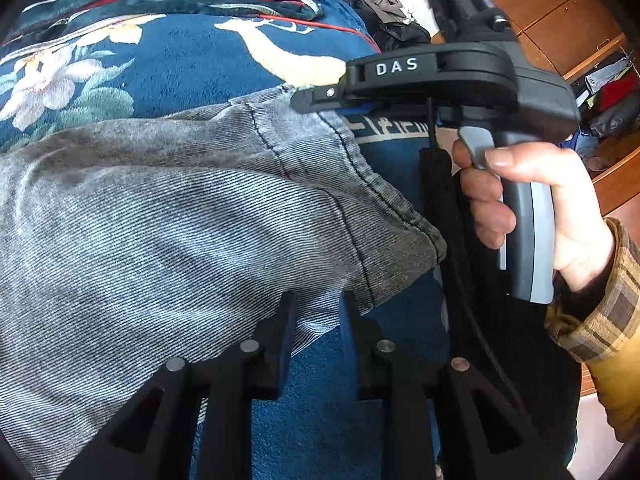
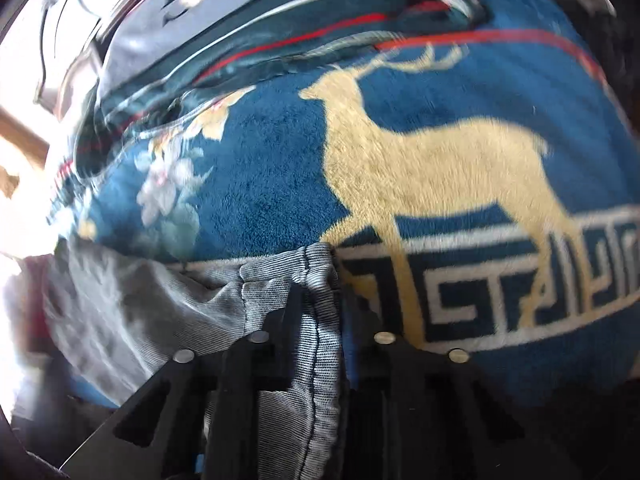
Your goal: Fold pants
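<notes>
Plush blue fleece blanket (image 2: 280, 184) with a cream deer and key-pattern border covers the bed. Right tongs (image 2: 320, 312) are clenched on the stitched hem of the grey ribbed denim pants (image 1: 180, 220) — fabric bunched between the pads. Left tongs (image 1: 316, 312) sit narrowly parted over the nearer hem corner; whether they pinch it I cannot tell. Beyond both, the pants lie rumpled — folding looks barely begun.
</notes>
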Motion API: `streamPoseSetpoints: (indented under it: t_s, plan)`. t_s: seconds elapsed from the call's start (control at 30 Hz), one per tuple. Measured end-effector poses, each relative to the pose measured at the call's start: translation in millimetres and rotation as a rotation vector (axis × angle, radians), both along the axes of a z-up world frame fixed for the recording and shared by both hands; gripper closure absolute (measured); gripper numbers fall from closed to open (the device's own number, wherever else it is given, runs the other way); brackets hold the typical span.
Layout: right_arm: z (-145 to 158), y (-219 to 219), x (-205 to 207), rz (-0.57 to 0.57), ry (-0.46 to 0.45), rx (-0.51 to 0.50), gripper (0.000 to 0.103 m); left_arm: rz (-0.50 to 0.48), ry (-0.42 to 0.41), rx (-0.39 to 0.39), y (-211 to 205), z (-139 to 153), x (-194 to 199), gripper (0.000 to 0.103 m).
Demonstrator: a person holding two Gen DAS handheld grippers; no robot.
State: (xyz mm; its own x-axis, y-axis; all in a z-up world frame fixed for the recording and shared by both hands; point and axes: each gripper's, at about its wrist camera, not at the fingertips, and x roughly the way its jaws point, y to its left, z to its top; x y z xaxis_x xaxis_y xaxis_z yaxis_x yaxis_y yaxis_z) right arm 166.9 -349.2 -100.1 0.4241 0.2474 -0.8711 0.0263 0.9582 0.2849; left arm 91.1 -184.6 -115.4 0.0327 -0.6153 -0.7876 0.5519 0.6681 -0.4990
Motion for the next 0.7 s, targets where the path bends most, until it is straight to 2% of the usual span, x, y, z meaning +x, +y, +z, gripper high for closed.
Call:
streamPoseSetpoints:
  t_s: [0.17,0.27,0.33,0.4,0.43,0.5,0.57,0.67,0.7]
  plan:
    - [28,-10,-6,-0.064,-0.116,0.009,0.092,-0.004,-0.015,0.006,-1,3,-2,0.078]
    - [19,-7,1,-0.056,-0.088,-0.025,0.092,0.004,0.009,0.017,-4,-6,0,0.078]
    - [1,-4,7,-0.055,-0.046,-0.061,0.091,0.011,0.011,0.008,-5,-8,-2,0.078]
    - [-16,-9,10,-0.072,-0.017,-0.056,0.089,0.013,0.008,0.001,-4,-6,-3,0.078]
    - [-18,-13,8,-0.089,-0.023,-0.041,0.078,0.014,0.009,0.000,-3,-4,-4,0.078]
    - [-11,-21,1,-0.137,-0.019,-0.005,0.073,0.008,0.002,0.002,2,1,-7,0.076]
    - [2,-25,-11,-0.140,-0.016,0.017,0.071,-0.009,-0.018,0.009,5,10,-11,0.076]
    - [22,-21,-42,-0.078,0.007,0.054,0.070,-0.029,-0.053,-0.019,16,28,-16,0.074]
    - [24,-17,-53,-0.057,0.022,0.054,0.070,-0.025,-0.062,-0.025,22,32,-14,0.070]
